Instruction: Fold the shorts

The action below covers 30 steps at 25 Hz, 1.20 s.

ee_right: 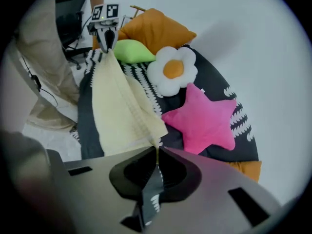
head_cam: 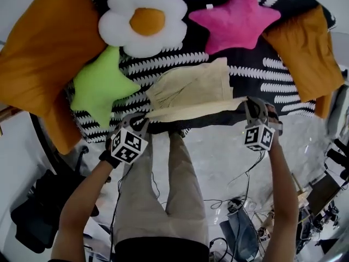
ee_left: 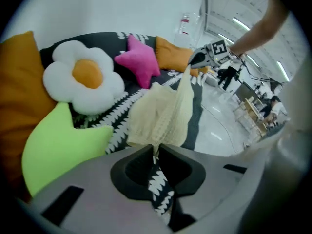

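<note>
**Both grippers clamped on the shorts' near edge**

Fingers of the left gripper (ee_left: 156, 152) are closed tight on one corner of the shorts (head_cam: 191, 89). Those of the right gripper (ee_right: 157, 152) are closed the same way on the opposite corner. In the head view the left gripper (head_cam: 137, 121) and right gripper (head_cam: 253, 105) stand well apart. The hem between them is stretched into a straight, raised line on the person's side of the white flower cushion (head_cam: 144, 18).

The rest of the shorts drapes back from that line toward the flower cushion and rests on the black-and-white cover (head_cam: 262, 72). Holding two corners with the edge taut looks like the set-up for carrying that edge over the garment, so the fold lands square and not bunched.

A strip of patterned cover shows in the gap behind each pinch. Whether it is caught along with the shorts cannot be told.

The shorts are pale cream and thin, with a fine ribbed or waffle weave and soft creases, so they should sag wherever they are unsupported. The flower cushion is plush, with white petals round an orange centre. A lime-green star cushion (head_cam: 101, 83) lies just below and left of it, close to the shorts' left side, and a fuzzy pink star cushion (head_cam: 234, 18) lies to its right. Smooth orange pillows (head_cam: 43, 53) flank it further out on both sides.
</note>
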### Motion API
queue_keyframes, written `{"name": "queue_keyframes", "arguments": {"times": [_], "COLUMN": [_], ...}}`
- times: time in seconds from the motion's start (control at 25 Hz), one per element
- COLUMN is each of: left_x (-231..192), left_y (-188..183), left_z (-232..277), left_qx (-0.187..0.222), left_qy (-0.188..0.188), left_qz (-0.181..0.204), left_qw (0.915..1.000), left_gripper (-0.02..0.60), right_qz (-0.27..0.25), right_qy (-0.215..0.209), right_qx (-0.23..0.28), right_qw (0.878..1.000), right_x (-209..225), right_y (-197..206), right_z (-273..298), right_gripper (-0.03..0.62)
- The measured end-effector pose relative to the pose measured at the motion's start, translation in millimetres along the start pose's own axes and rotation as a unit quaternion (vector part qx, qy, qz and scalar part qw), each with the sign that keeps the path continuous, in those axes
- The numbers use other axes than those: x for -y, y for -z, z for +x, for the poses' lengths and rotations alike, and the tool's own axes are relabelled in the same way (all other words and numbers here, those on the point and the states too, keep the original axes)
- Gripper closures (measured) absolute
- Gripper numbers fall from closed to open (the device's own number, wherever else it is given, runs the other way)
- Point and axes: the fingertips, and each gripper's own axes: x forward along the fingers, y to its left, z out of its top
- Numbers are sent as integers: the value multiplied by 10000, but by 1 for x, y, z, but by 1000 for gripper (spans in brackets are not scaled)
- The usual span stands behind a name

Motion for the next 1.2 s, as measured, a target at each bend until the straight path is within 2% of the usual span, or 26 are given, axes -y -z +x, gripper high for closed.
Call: {"name": "queue_keyframes", "arguments": {"times": [0.04,0.08,0.16,0.2,0.28,0.36,0.48,0.56,0.64,0.72,0.76,0.84,0.92,0.96,1.0,1.04,1.08,1.12,1.2], "left_x": [-26,-52,-88,-98,-106,-99,-73,-48,-25,-13,-9,-6,-5,-5,-4,-3,-1,0,-1], "left_y": [-10,-21,-43,-52,-63,-64,-50,-34,-13,9,21,42,49,45,38,30,23,17,16], "left_z": [2,4,5,4,2,2,9,19,34,52,60,74,88,94,98,100,99,97,90], "left_qx": [63,121,256,343,503,498,291,19,-255,-416,-497,-661,-697,-643,-551,-448,-362,-295,-227], "left_qy": [-218,-460,-816,-890,-916,-847,-659,-421,-140,78,168,288,271,202,98,-15,-96,-120,-17], "left_qz": [-314,-619,-1136,-1308,-1472,-1412,-1089,-856,-811,-924,-1000,-1108,-1073,-991,-866,-719,-589,-510,-452], "left_qw": [9993,9969,9898,9868,9836,9851,9914,9954,9963,9948,9936,9912,9914,9928,9947,9964,9976,9982,9987], "left_gripper": [535,528,460,413,397,380,379,373,354,342,320,258,256,278,355,457,491,525,534], "right_qz": [78,326,1233,1681,2181,2219,2215,2407,2870,3228,3211,2907,2720,2709,2693,2612,2437,2202,1826], "right_qy": [134,294,519,587,686,700,499,232,-14,-220,-354,-702,-958,-1018,-1072,-1142,-1219,-1281,-1332], "right_qx": [18,24,-38,-31,78,213,253,147,-44,-285,-371,-473,-596,-625,-615,-577,-529,-478,-361], "right_qw": [9999,9990,9910,9840,9735,9723,9736,9702,9579,9458,9456,9531,9557,9552,9551,9568,9607,9658,9735], "right_x": [24,49,95,112,127,116,64,21,-19,-54,-71,-99,-111,-109,-106,-104,-102,-102,-105], "right_y": [-10,-17,-28,-33,-44,-50,-42,-29,-8,16,24,30,36,38,40,41,42,41,37], "right_z": [24,45,70,74,72,60,38,31,33,44,52,72,91,97,99,97,93,89,85], "right_gripper": [558,513,267,258,263,272,303,309,318,313,313,313,314,331,393,462,514,530,545]}}
